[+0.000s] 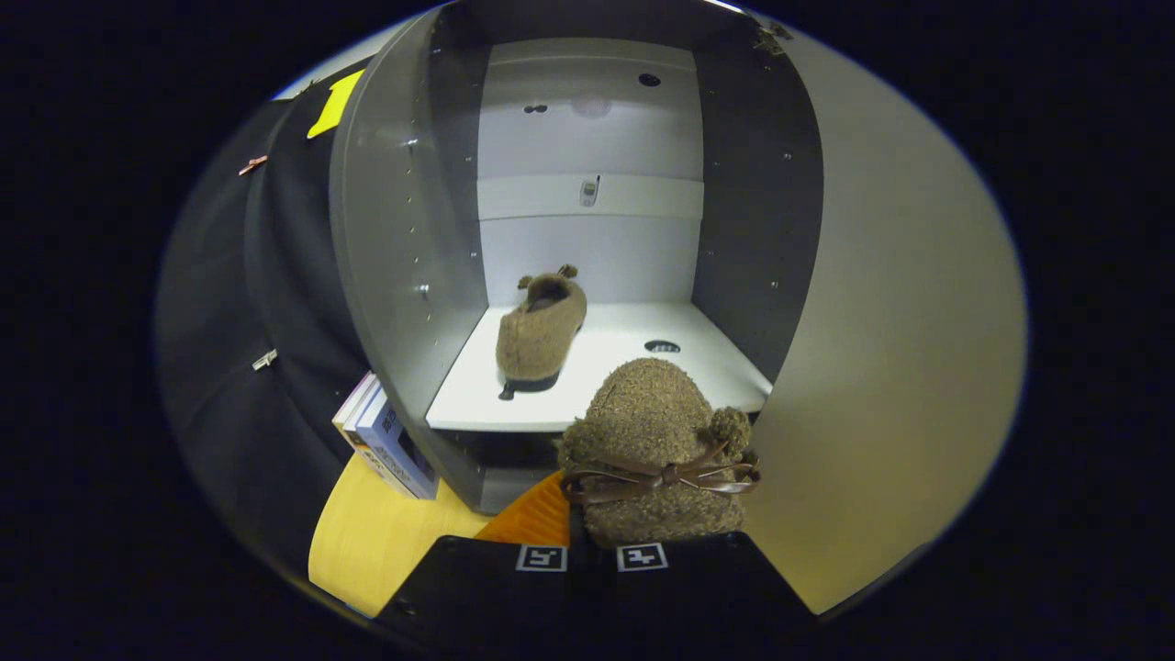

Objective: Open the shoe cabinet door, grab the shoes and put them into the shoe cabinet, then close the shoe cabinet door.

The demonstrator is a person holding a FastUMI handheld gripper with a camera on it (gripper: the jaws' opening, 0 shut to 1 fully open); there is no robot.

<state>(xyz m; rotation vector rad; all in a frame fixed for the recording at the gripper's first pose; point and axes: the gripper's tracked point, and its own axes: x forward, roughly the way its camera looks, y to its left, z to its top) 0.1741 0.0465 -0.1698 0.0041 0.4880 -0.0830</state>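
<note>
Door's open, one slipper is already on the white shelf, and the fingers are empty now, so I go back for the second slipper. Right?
Not quite. The gripper view shows the fingers are not empty: they are shut on the second slipper, held just in front of the cabinet. The rest holds: the door is open and the first slipper lies on the white shelf.

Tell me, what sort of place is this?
Probably a mock-up home entryway in a booth: an open shoe cabinet, one slipper on its shelf, and the gripper shut on a second slipper.
</note>
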